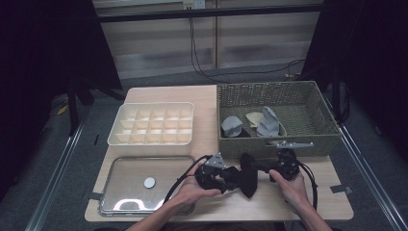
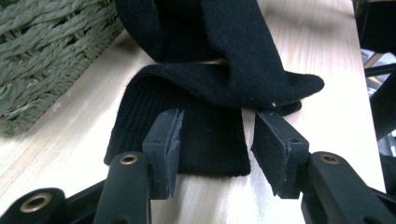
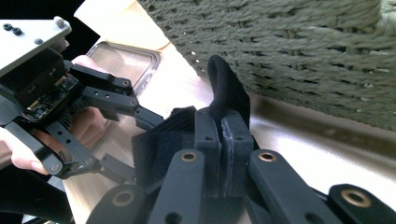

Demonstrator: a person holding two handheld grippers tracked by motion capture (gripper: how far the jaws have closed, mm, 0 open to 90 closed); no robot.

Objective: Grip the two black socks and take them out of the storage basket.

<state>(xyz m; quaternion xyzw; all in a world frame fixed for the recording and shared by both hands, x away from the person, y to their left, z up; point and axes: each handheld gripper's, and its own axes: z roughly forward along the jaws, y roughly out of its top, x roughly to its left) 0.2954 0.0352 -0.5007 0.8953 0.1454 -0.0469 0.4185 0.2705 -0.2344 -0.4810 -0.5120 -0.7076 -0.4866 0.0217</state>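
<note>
High view: black sock [image 1: 247, 179] lying on wooden table [image 1: 308, 202] near front edge, just in front of wicker basket [image 1: 231, 144], between both hands

Right gripper [image 1: 260, 166]: clenched on sock; right gripper view shows jaws pressed together with a fold of black fabric pinched and standing up between them

Left gripper [image 2: 212, 140]: released, jaws apart either side of ribbed cuff end of sock, pads not pressing on fabric; cuff flat on table, remaining sock doubled over above it

Risks, as judged:
- left jaws straddling only a narrow strip of cuff; closing here may catch one layer only, or scrape table and miss
- right pinch small, near fold edge; any pull from left side could drag fabric out
- doubled sock may twist instead of lying flat if both ends drawn apart unevenly

Room: basket wall close behind sock, limiting travel away from person; clear lid [image 1: 139, 185] close on left side, beside left hand [image 1: 192, 190]; compartment tray [image 1: 151, 124] behind lid, well apart; bare table to right of right hand [image 1: 291, 185], best free space
</note>
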